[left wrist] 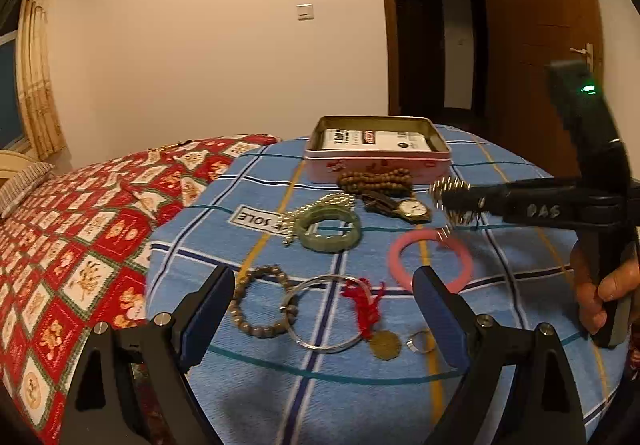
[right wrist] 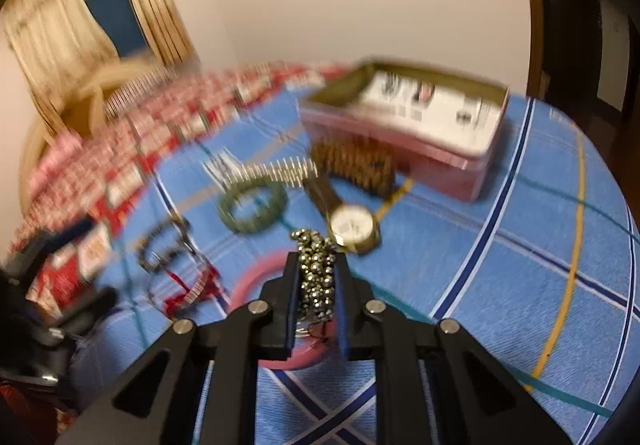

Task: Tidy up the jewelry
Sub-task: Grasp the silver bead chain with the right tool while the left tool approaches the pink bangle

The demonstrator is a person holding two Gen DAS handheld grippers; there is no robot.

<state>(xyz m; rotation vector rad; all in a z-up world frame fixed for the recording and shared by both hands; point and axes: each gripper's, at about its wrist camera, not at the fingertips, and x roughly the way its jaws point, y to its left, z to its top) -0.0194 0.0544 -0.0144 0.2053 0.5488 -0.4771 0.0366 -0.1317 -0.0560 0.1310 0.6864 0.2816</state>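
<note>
Blue plaid cloth [left wrist: 400, 397] bears jewelry; right tongs [right wrist: 316, 281] clamp a metal-bead bracelet [right wrist: 316, 269], left tongs [left wrist: 324, 309] gape wide.

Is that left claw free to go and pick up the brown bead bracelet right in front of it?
Probably yes. The left claw is open and holds nothing, and the brown bead bracelet lies flat on the blue cloth just ahead. A silver bangle overlaps its right side, so that might get nudged.

The right wrist view is smeared by motion blur; print inside the pink tin [right wrist: 404, 133] cannot be read. The pink bangle [right wrist: 256, 277] is partly hidden behind the right gripper [right wrist: 316, 277].
</note>
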